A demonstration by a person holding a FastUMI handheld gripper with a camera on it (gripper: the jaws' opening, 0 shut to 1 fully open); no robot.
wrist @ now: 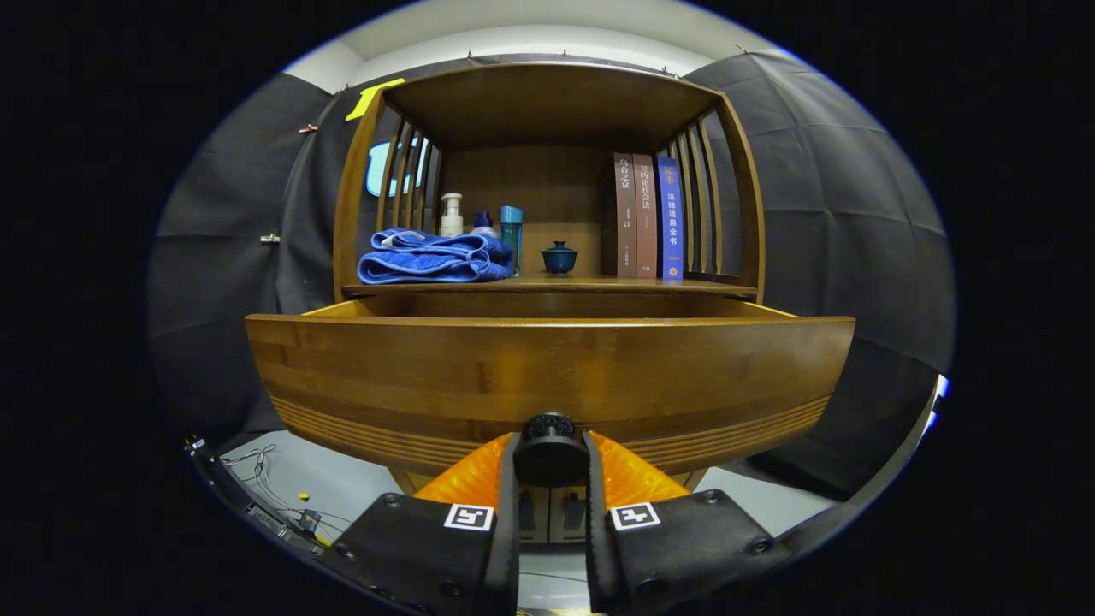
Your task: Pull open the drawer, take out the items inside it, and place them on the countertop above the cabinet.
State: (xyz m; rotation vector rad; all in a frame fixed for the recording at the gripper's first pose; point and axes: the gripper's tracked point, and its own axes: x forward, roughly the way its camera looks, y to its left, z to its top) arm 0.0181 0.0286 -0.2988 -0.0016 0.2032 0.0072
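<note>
Your tongs (550, 453) clamp the drawer's knob (549, 425).
Both fingers press its sides; the drawer (547, 376) stands pulled out, front facing you, long axis crosswise, countertop (590, 285) beyond.

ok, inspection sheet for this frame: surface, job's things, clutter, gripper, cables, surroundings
Surface: countertop holds a folded blue towel, bottles, a small blue lidded cup and upright books.
Job's things: drawer pulled open; its contents are hidden behind the front panel.
Clutter: nothing seen.
Gripper: gripper shut on the drawer's black knob, orange fingers on either side.
Cables: loose wires on the floor beside the cabinet.
Surroundings: black cloth wall.
</note>
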